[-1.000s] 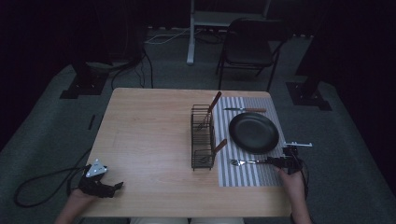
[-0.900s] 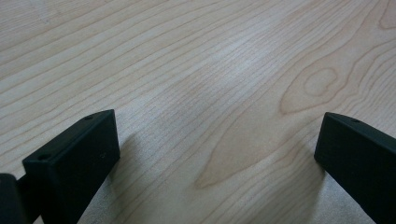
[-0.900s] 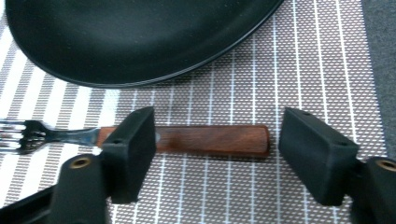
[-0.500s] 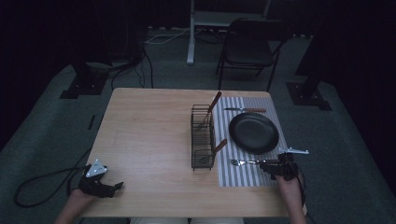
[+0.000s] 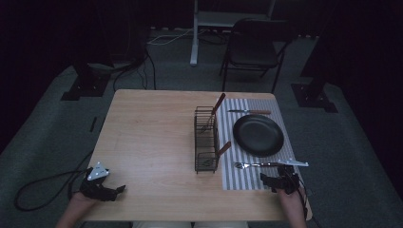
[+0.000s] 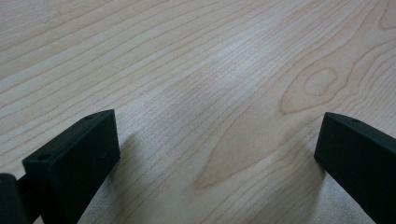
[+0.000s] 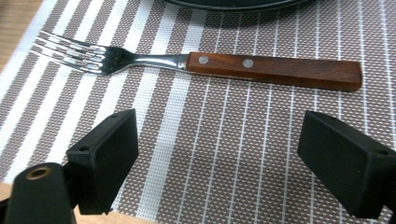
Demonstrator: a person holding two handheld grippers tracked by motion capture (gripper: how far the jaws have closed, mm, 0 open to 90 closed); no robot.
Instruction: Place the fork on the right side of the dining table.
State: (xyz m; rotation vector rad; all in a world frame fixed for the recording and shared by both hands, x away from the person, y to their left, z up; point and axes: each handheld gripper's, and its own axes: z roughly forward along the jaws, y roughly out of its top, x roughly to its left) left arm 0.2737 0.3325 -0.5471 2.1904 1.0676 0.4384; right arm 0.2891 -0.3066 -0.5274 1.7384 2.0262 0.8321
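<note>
Where room darkens, wooden table point(image 5: 157, 142), striped placemat point(image 5: 237, 178)

In the right gripper view, the black plate point(image 7: 236, 3) is cut off by the top edge, so that a sliver of its near rim is seen. In the high view, the utensils standing in the wire rack point(image 5: 206, 140) are too dim to be identified beyond their brown handles. Both forearms are cut by the bottom edge.
</note>
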